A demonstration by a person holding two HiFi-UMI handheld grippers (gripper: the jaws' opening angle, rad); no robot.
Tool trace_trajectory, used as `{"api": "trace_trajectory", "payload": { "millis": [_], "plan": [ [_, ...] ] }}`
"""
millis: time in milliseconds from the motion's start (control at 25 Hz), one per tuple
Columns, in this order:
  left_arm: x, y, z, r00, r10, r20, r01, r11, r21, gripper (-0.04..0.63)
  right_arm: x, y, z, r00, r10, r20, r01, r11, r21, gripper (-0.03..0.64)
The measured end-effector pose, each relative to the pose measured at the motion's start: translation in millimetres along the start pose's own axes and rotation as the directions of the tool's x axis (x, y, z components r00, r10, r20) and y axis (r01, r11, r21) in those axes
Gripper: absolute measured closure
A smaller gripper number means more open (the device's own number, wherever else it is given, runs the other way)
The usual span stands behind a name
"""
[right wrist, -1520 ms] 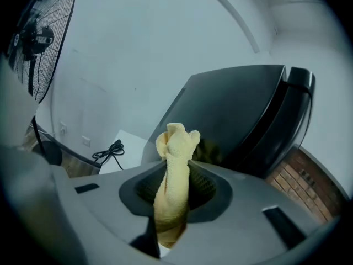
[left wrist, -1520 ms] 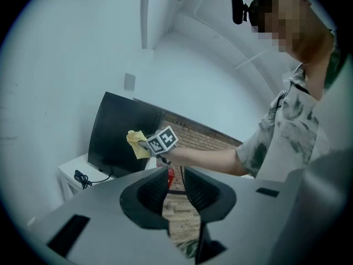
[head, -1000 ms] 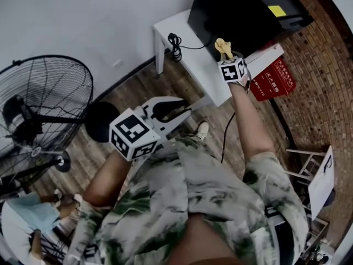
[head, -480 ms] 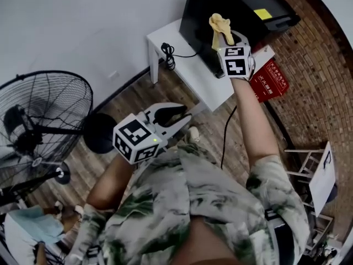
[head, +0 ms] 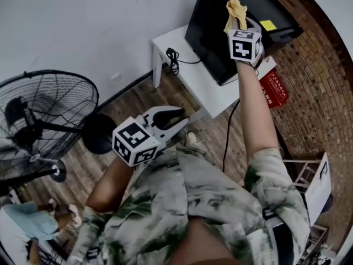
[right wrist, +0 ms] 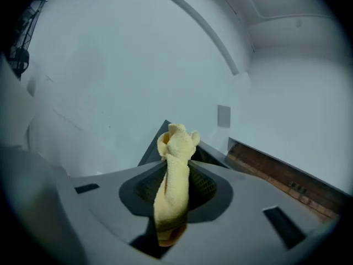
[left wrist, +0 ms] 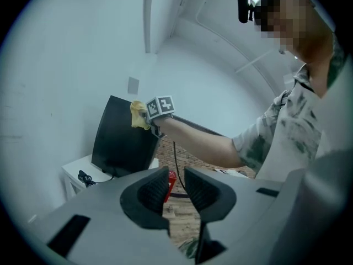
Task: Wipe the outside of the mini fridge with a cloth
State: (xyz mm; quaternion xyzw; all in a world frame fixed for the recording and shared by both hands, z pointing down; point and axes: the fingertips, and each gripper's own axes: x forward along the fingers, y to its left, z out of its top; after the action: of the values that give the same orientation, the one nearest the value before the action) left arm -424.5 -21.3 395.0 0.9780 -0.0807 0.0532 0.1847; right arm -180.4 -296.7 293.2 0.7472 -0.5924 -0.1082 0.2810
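Right gripper point(right wrist: 174, 187) was clamped shut on the yellow cloth point(right wrist: 175, 148), which stuck up past the jaw tips as a bunched roll. In the head view the right gripper point(head: 238, 22) was held out at arm's length over the upper edge of the black mini fridge point(head: 212, 35), which stood on a small white table point(head: 185, 51) against the wall. The left gripper view put the cloth point(left wrist: 138, 115) at the fridge's top corner; whether it was actually touching couldn't be told.

Left gripper point(left wrist: 176, 184) had its jaws parted a little with nothing between them. It hung low near the person's torso, well apart from the fridge.

Task judged as barely started or early in the wipe.

Risks:
- the cloth was rolled narrow, so only a small patch would meet the surface and streaks could get missed
- a steep angle could let the hard jaw tips scrape the fridge instead of the cloth
- dragging hard could tug the cloth out of the grip
- nothing braced the fridge, so a firm push could slide it on the table or snag the cable point(head: 175, 57) coiled beside it
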Motion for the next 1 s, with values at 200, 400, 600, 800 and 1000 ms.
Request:
{"api": "trace_trajectory", "payload": {
  "millis": [200, 400, 600, 800, 1000],
  "plan": [
    [-11, 7, -4, 1.000, 0.019, -0.007, -0.019, 1.000, -0.009, 0.500, 15, 20, -32, 0.998, 0.000, -0.070, -0.003, 0.999, -0.045, 0.518],
    [-18, 11, -7, 0.999, 0.029, -0.018, -0.030, 0.999, -0.012, 0.500, 25, 44, -64, 0.991, 0.027, -0.129, -0.036, 0.997, -0.069, 0.517],
    [-18, 15, -7, 0.999, 0.041, -0.020, -0.042, 0.999, -0.030, 0.500, 37, 68, -103, 0.978, 0.061, -0.199, -0.079, 0.993, -0.086, 0.517],
    [-18, 29, -2, 0.997, 0.069, -0.017, -0.069, 0.997, -0.037, 0.500, 54, 100, -151, 0.953, 0.097, -0.288, -0.130, 0.987, -0.097, 0.517],
    [-15, 41, -1, 0.996, 0.076, -0.036, -0.077, 0.996, -0.045, 0.500, 69, 134, -191, 0.918, 0.146, -0.369, -0.189, 0.978, -0.084, 0.517]
  ]
}}
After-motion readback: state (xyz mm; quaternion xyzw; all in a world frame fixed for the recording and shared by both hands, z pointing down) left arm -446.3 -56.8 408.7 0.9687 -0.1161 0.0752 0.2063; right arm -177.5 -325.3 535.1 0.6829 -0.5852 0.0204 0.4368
